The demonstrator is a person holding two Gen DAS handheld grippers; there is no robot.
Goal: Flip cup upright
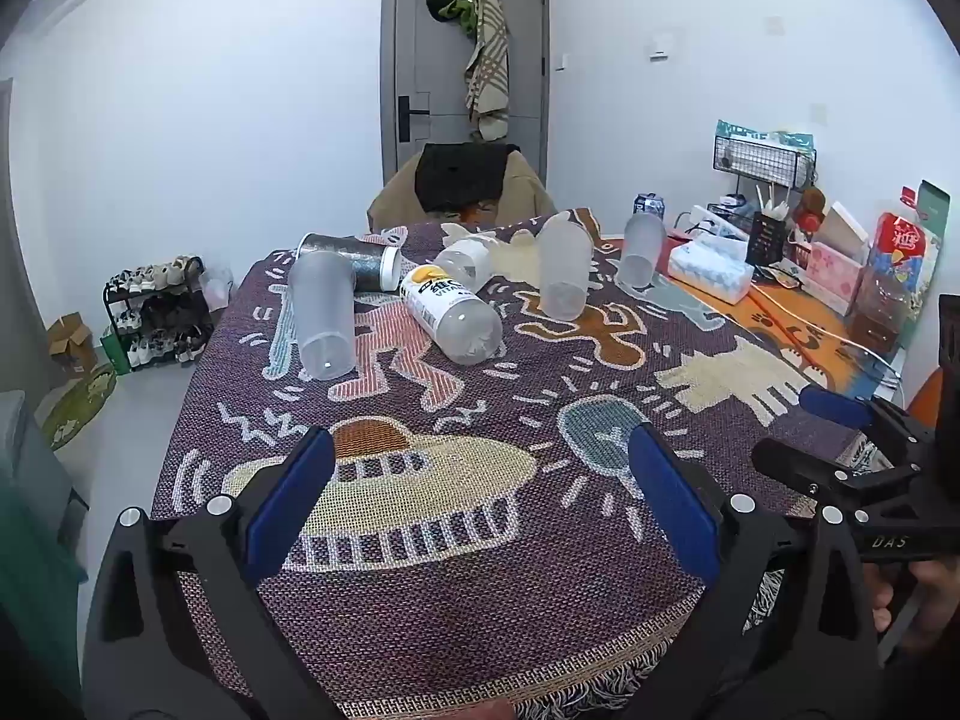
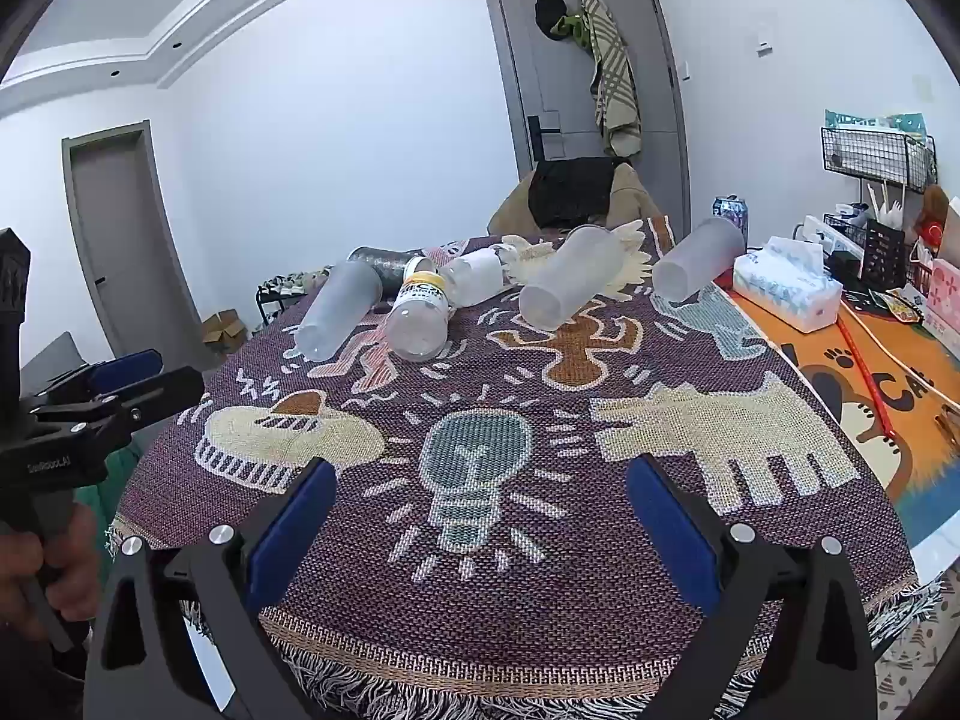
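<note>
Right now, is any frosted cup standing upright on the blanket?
No, all three frosted cups lie on their sides on the blanket.

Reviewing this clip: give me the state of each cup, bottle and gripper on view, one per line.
left frosted cup: on its side, base toward camera.
middle frosted cup: on its side.
right frosted cup: on its side, by the tissue box.
labelled bottle: lying down.
clear bottle: lying down.
dark glitter cup: lying down.
left gripper: open, empty.
right gripper: open, empty.
</note>
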